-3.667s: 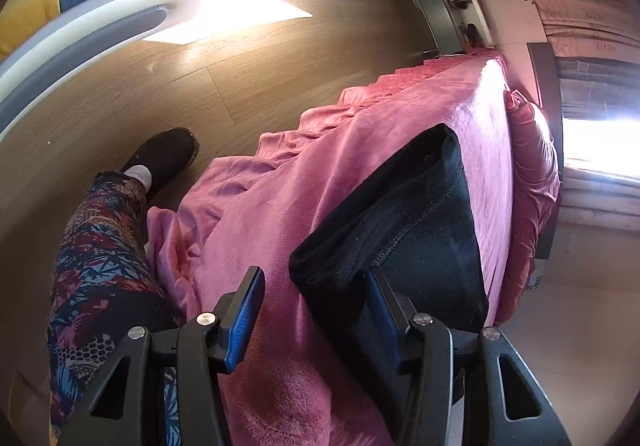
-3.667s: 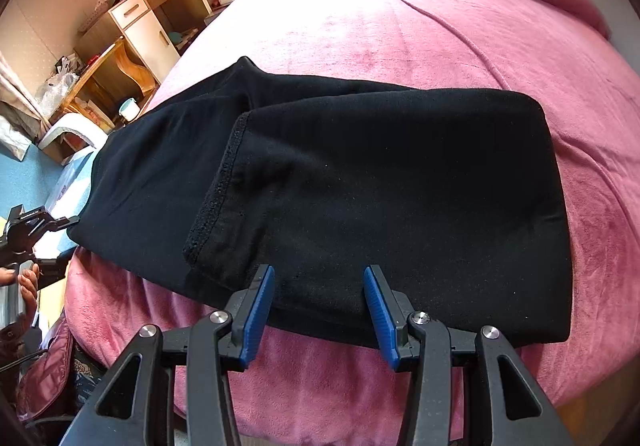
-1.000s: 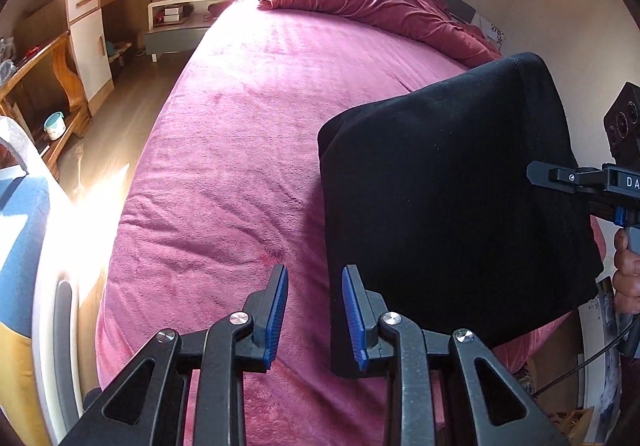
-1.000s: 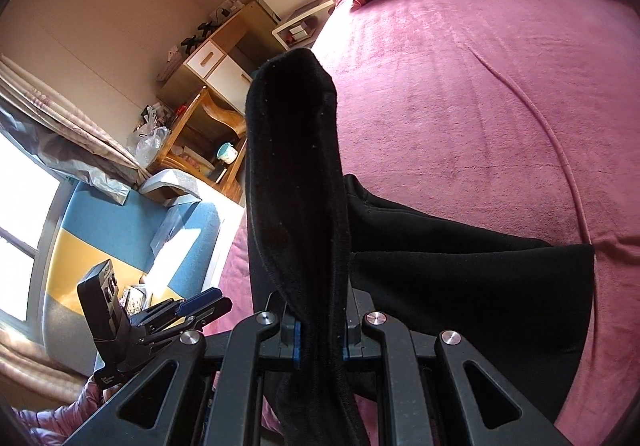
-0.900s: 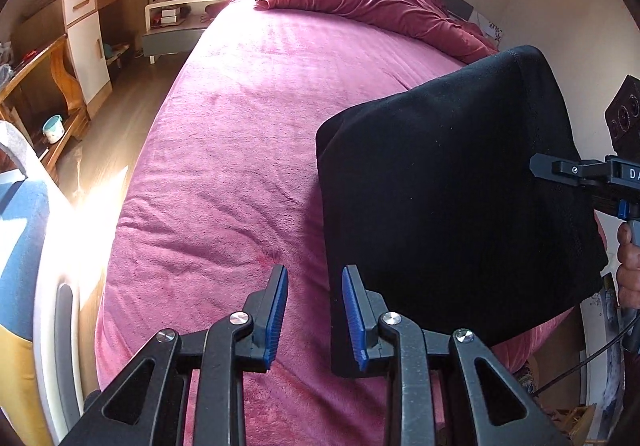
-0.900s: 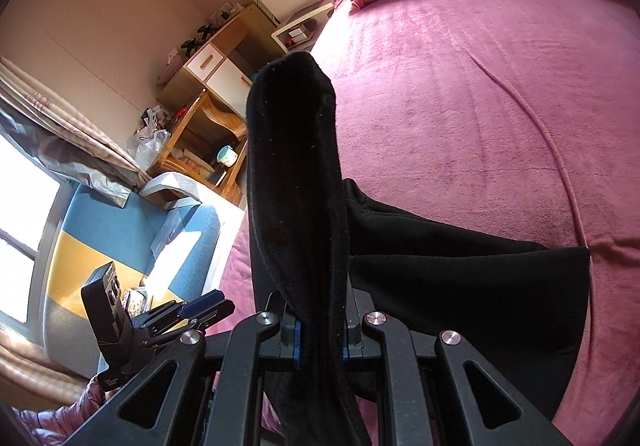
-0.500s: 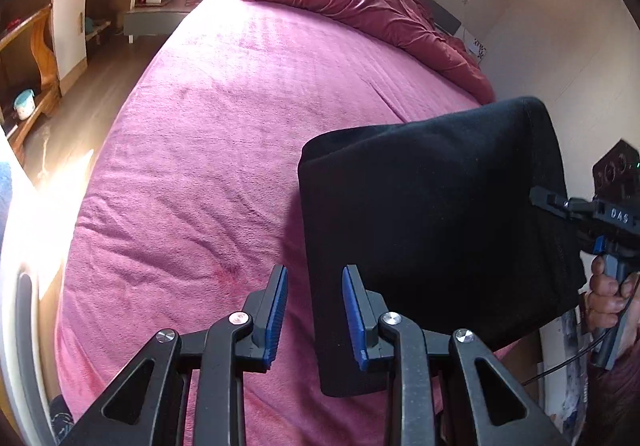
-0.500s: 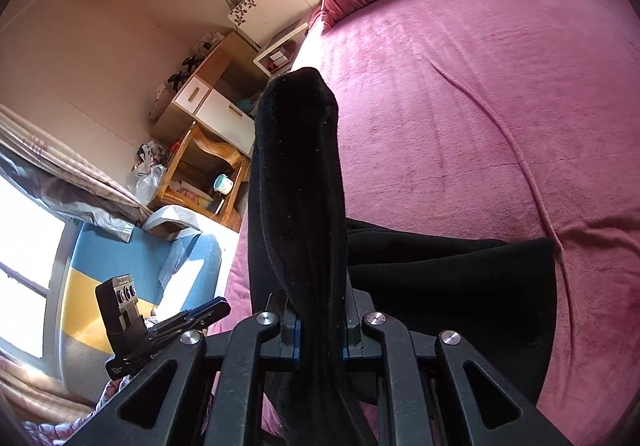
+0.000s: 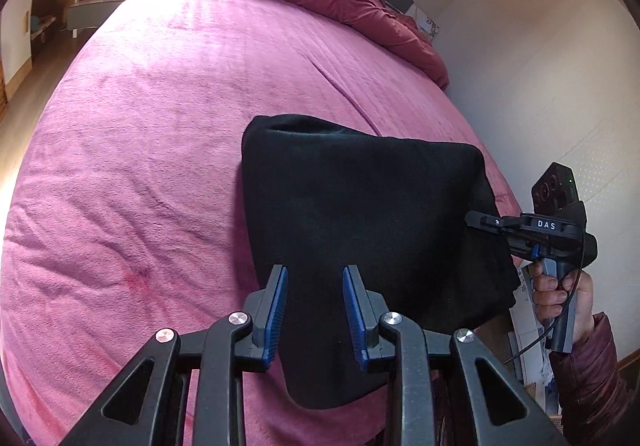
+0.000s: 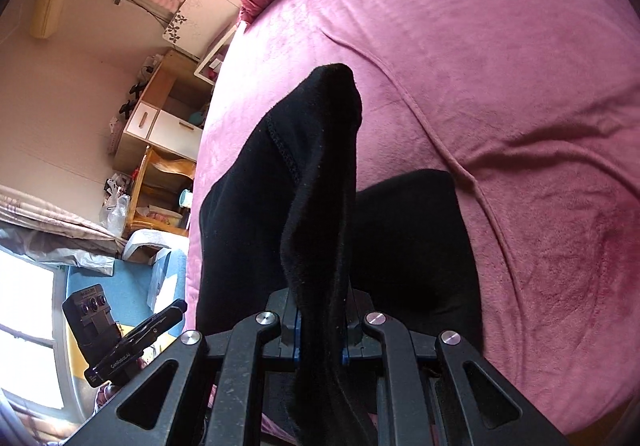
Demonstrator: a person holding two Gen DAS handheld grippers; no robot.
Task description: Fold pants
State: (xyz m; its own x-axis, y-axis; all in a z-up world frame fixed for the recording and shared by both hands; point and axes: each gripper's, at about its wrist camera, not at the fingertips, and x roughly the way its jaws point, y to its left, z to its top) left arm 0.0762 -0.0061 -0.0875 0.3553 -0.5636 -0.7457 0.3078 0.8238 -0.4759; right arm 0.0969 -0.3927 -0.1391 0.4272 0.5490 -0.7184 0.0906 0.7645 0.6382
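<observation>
Here the black pants lie partly on the pink bed, near its front right corner, with one folded layer lifted up off the cover. The right gripper has its jaws closed on that raised fold, which stands upright between them. The left gripper hangs over the near edge of the pants with its jaws partly open and pressing on nothing. A hand in a dark red sleeve holds the right gripper's handle beside the bed's right edge.
</observation>
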